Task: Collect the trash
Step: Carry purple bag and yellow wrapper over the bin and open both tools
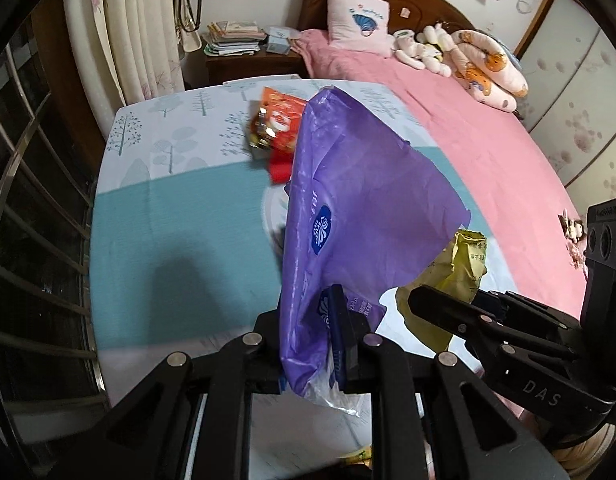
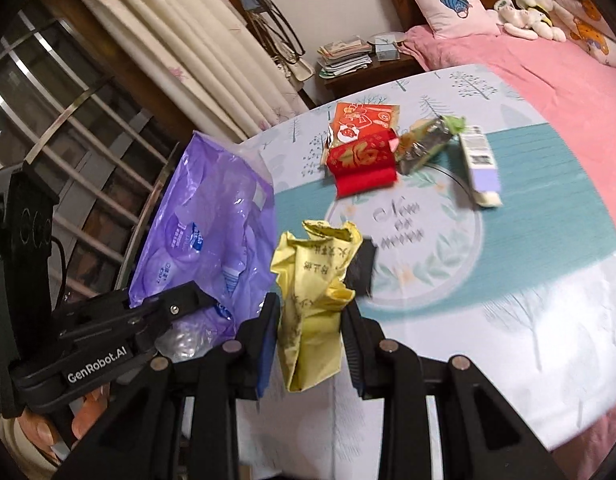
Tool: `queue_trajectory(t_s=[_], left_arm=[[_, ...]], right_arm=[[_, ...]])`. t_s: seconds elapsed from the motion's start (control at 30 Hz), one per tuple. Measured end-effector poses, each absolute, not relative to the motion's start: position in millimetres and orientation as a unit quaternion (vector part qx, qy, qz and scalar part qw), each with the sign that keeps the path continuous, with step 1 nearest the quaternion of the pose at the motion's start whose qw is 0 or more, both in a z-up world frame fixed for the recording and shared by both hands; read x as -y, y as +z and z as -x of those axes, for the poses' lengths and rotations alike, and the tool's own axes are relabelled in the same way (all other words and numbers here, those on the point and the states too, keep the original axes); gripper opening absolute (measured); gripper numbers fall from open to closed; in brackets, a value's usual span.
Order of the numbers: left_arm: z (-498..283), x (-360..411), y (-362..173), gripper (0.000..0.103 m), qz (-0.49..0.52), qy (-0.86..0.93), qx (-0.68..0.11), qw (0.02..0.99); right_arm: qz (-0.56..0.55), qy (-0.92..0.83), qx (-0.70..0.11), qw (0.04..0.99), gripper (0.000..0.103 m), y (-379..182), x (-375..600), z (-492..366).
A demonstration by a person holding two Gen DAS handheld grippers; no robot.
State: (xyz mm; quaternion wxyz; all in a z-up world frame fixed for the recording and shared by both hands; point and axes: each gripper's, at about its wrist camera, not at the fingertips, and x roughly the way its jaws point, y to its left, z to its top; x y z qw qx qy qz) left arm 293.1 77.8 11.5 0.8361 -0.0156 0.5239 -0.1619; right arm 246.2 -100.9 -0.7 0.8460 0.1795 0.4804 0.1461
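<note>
My left gripper (image 1: 308, 312) is shut on a purple plastic bag (image 1: 360, 200) and holds it up above the table; the bag also shows in the right wrist view (image 2: 204, 236). My right gripper (image 2: 312, 312) is shut on a crumpled yellow wrapper (image 2: 312, 292), right beside the bag; the wrapper also shows in the left wrist view (image 1: 464, 264). On the table lie an orange snack packet (image 2: 364, 118), a red packet (image 2: 362, 164), a silver-green wrapper (image 2: 428, 144) and a white-purple box (image 2: 482, 164).
The table has a blue-and-white tree-print cloth (image 2: 548, 248). A pink bed (image 1: 488, 152) with a pillow and soft toys lies to the right. A nightstand with stacked papers (image 1: 236, 40), curtains and a barred window (image 1: 28, 200) stand to the left.
</note>
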Motion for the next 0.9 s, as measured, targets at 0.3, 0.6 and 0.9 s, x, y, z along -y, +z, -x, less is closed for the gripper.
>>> queue_trajectory(t_s=[0.3, 0.6, 0.9], left_arm=[[-166.4, -10.4, 14.3, 0.015, 0.01, -0.145, -0.523, 0.84], [-62.2, 40.7, -15.2, 0.015, 0.0, -0.144, -0.558, 0.817], [-18.5, 69.8, -69.9, 0.015, -0.044, -0.164, -0.597, 0.784]], right_arm=[[-0.154, 0.167, -0.49, 0.841, 0.03, 3.0, 165.6, -140.0], [-0.146, 0.17, -0.53, 0.818, 0.03, -30.4, 213.6, -52.5], [-0.176, 0.154, -0.586, 0.776, 0.03, -101.8, 220.7, -12.4]])
